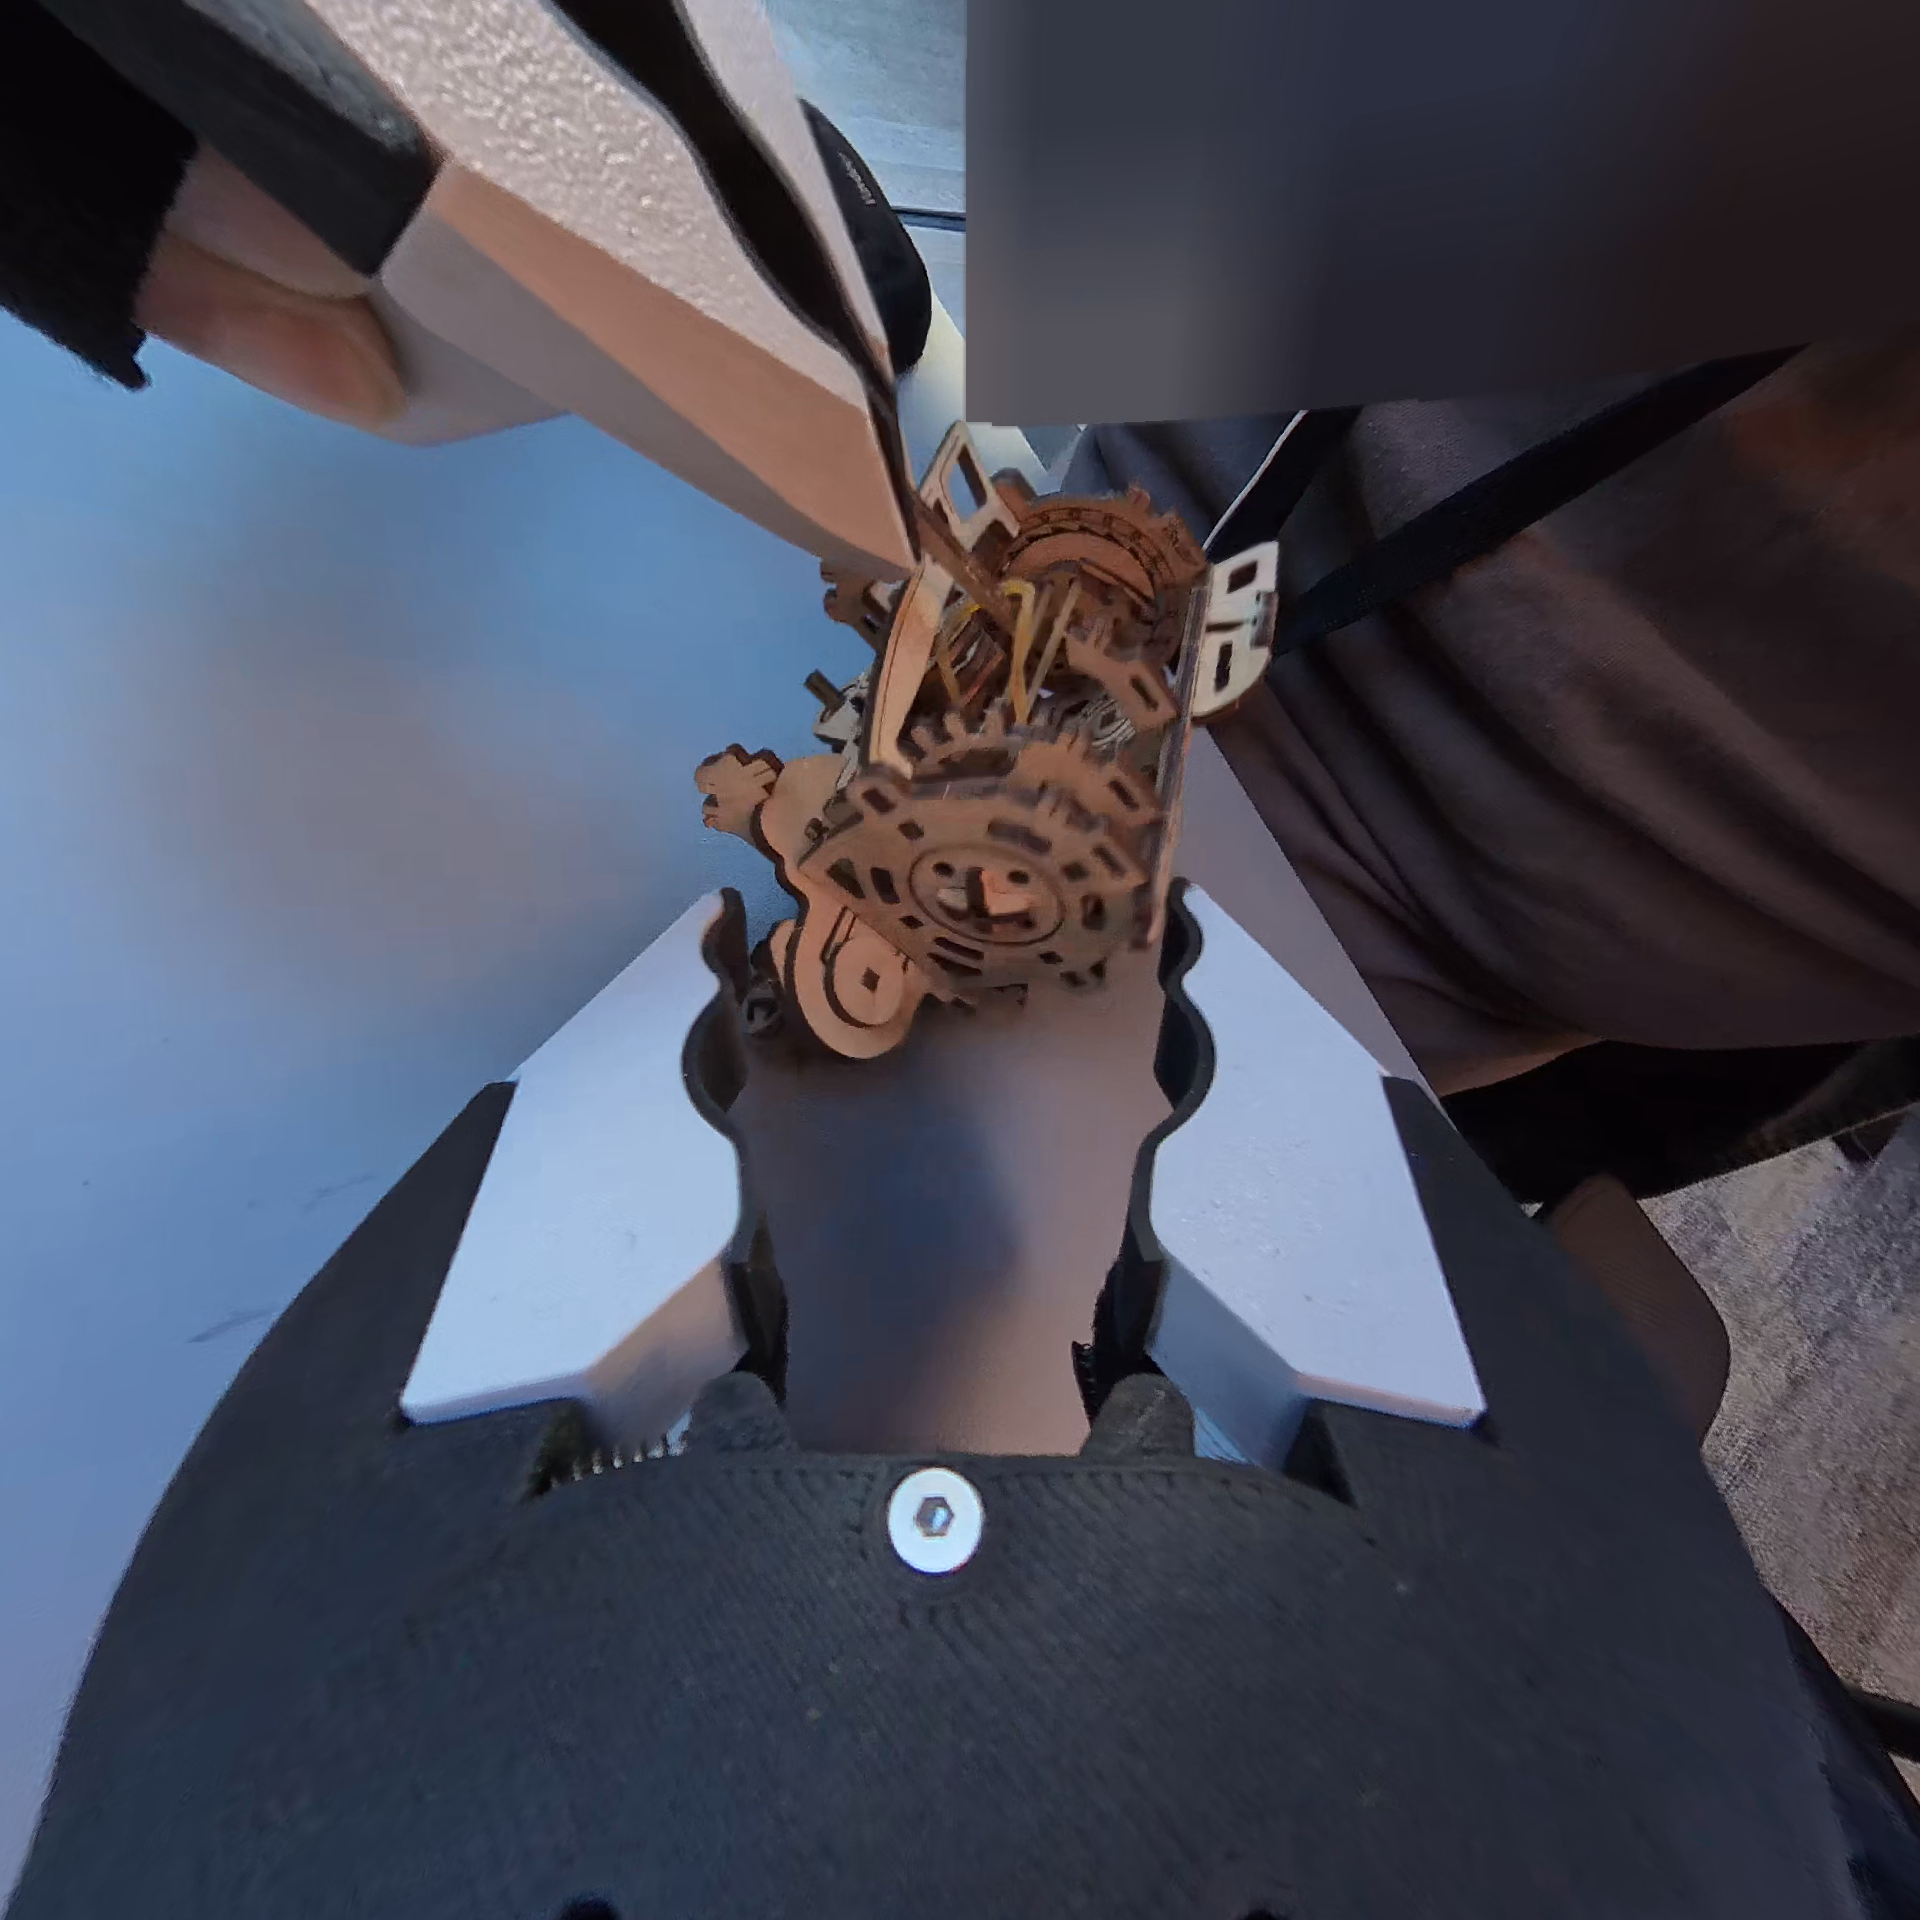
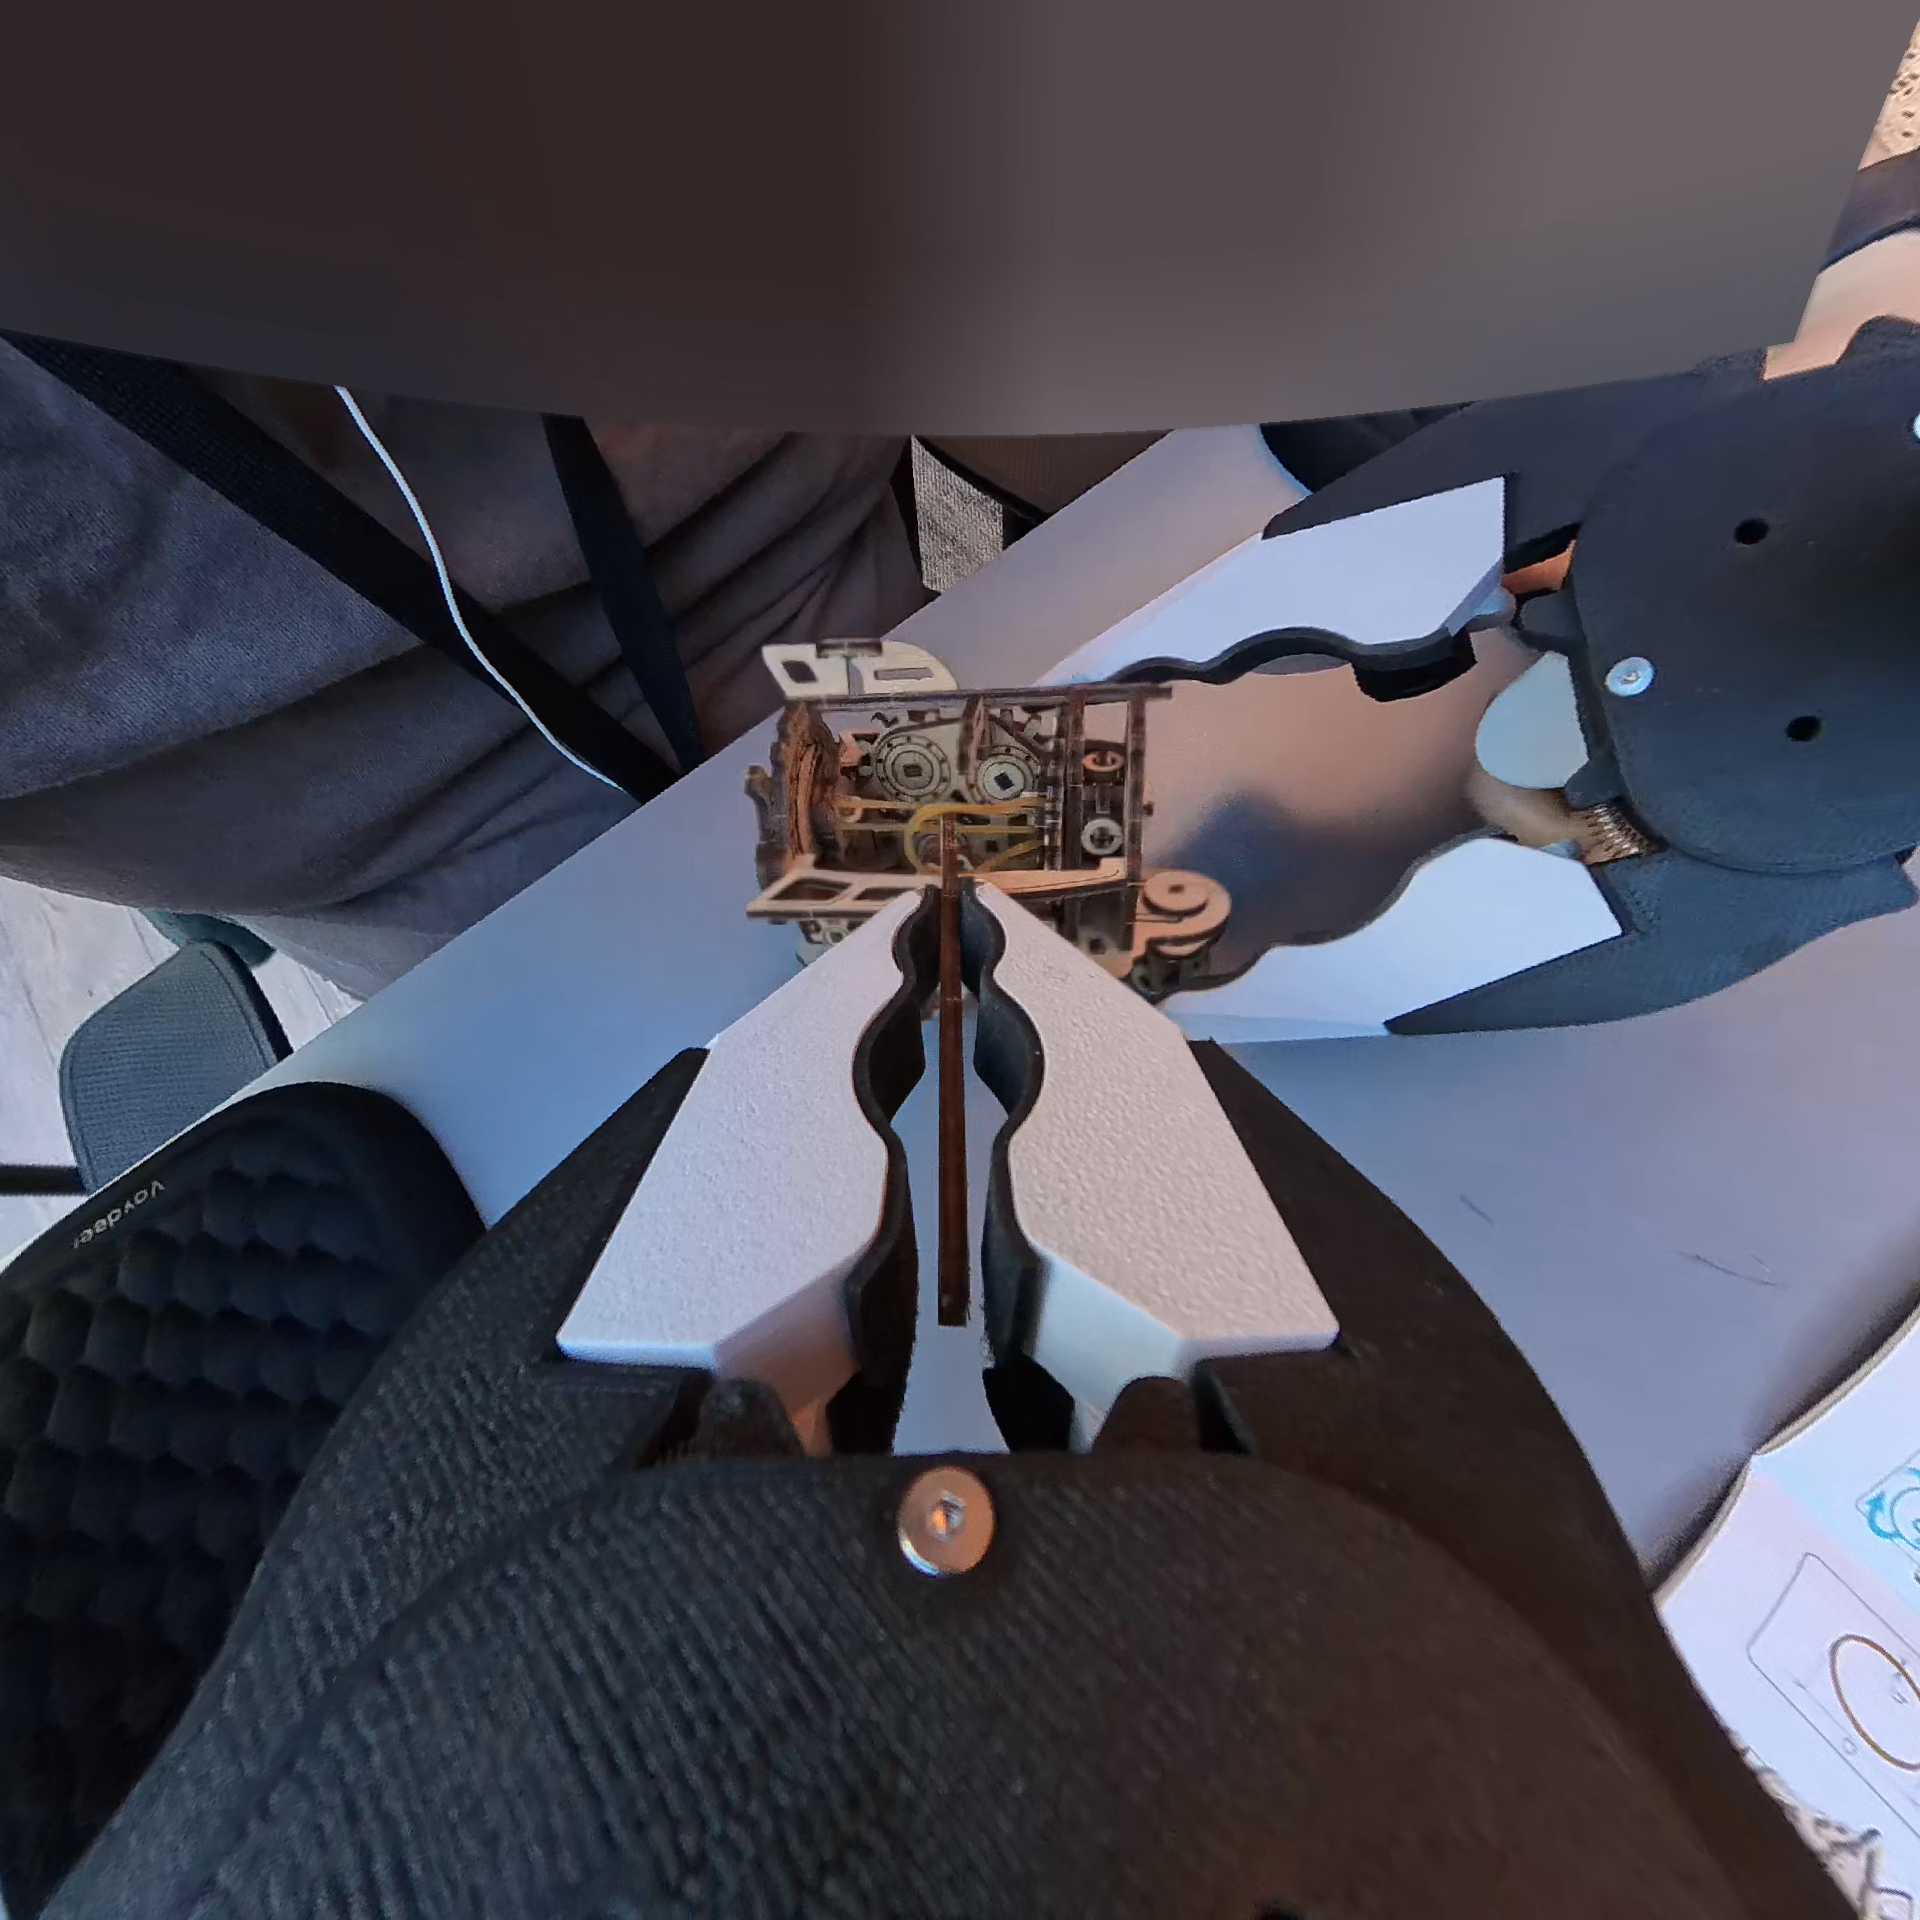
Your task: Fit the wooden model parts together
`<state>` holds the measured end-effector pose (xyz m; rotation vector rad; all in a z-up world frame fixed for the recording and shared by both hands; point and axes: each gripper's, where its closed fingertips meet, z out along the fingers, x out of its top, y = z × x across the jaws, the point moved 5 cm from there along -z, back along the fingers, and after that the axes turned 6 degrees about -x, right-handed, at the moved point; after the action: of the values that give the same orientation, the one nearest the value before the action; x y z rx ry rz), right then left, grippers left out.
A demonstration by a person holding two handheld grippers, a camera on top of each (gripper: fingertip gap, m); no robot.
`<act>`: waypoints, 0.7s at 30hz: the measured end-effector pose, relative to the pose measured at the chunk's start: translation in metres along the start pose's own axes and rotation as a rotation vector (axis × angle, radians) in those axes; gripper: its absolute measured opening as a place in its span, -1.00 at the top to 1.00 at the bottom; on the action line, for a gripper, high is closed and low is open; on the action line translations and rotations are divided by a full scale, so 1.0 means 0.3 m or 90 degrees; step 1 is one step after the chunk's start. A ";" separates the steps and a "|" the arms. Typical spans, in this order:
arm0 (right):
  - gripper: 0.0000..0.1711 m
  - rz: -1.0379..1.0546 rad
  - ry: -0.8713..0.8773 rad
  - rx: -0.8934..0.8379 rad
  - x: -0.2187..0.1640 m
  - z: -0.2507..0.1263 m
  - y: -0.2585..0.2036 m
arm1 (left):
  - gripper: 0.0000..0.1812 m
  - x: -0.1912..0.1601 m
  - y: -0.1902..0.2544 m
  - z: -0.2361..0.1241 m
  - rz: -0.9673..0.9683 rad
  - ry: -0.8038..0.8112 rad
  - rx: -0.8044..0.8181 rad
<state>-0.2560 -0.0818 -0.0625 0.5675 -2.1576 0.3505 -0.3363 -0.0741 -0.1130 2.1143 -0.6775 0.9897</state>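
A partly built wooden model [image 1: 987, 862] with gears and rubber bands stands on the white table [image 1: 312, 831]. It sits between the two fingers of my left gripper [image 1: 951, 925], which touch it on both sides. My right gripper [image 2: 948, 894] is shut on a thin flat wooden part [image 2: 951, 1091], seen edge-on. The part's tip reaches into the model [image 2: 935, 790] among the yellow bands. In the left wrist view the right gripper [image 1: 914, 540] comes in from the upper left. In the right wrist view the left gripper [image 2: 1164, 831] comes in from the right.
A person in dark clothing [image 2: 312, 623] sits close behind the table edge. A black textured pad [image 2: 208, 1299] lies at the lower left. White printed sheets [image 2: 1849, 1662] lie at the lower right. A chair seat [image 2: 156, 1039] shows beyond the table edge. The gap from one gripper's tips to the other's is roughly 6 centimetres.
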 end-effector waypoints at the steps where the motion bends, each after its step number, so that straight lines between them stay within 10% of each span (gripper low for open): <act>1: 0.99 -0.001 0.004 -0.003 -0.002 0.001 0.001 | 0.15 0.001 0.000 -0.002 0.000 0.003 0.001; 21: 0.99 0.022 -0.064 -0.100 0.024 -0.039 0.000 | 0.02 0.058 0.004 -0.066 -0.006 0.105 0.020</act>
<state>-0.2519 -0.0785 -0.0499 0.4676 -2.2697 0.1732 -0.3360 -0.0626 -0.0894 2.0329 -0.5734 1.1616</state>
